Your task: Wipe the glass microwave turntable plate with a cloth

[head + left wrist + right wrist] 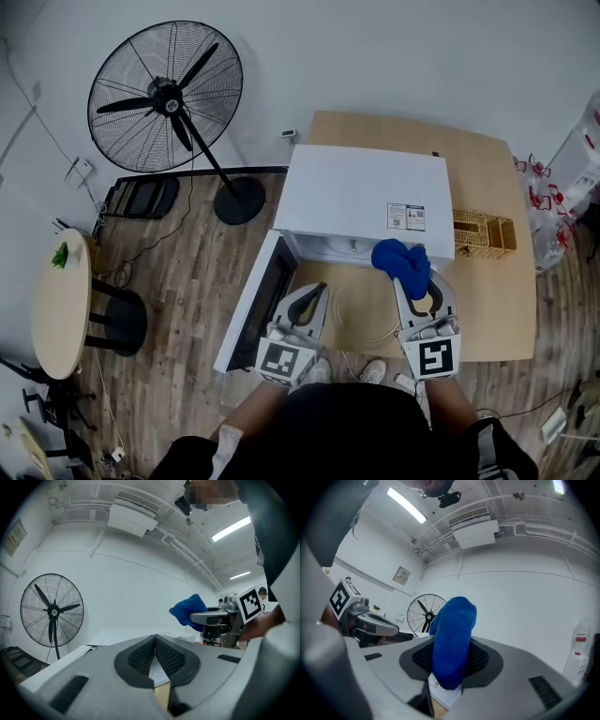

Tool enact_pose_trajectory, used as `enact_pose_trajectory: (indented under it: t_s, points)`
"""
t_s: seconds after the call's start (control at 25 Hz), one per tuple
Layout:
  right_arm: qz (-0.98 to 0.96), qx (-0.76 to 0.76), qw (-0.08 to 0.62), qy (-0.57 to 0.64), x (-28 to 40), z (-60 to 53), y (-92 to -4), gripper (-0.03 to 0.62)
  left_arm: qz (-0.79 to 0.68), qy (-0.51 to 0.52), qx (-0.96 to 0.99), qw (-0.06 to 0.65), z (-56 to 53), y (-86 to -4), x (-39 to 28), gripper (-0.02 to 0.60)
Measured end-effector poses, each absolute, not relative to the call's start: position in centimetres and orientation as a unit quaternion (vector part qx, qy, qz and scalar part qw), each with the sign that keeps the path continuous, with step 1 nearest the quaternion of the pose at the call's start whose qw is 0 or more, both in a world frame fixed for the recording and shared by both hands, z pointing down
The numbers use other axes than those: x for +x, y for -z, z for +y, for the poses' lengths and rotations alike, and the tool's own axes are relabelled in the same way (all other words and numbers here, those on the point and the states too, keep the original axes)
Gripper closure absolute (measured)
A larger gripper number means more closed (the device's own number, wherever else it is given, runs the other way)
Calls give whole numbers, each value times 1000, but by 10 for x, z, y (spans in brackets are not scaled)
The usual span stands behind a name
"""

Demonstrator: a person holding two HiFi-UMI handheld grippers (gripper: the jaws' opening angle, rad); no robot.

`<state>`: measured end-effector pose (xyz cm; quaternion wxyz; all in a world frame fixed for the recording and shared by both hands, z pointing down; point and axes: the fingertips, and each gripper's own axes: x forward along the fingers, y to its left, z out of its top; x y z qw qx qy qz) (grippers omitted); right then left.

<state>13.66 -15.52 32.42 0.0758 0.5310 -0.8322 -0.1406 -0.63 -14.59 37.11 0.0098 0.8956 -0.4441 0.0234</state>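
one blue cloth (454, 630) pinched in right claw (451, 662), left claw (154, 641) closed, empty

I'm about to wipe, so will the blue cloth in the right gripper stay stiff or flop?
Probably floppy: the blue cloth bunches in soft folds above the right gripper. Likely light: a pinch at one end holds it up.

Bunched blue cloth (401, 262) in right hand-held gripper (419, 281); clear glass turntable plate (361, 328) flat on wooden table (487, 187).
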Motion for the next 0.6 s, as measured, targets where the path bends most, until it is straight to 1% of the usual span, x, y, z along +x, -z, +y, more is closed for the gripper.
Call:
enact_pose_trajectory:
  t_s: [0.28,0.6]
  points:
    - [-829,537,64,142,142,-156,-318,467,-439,-18,898,6,-146,-367,1,575]
    - [-829,539,71,130,149,-157,-322,465,-435,-17,900,11,-144,-368,10,575]
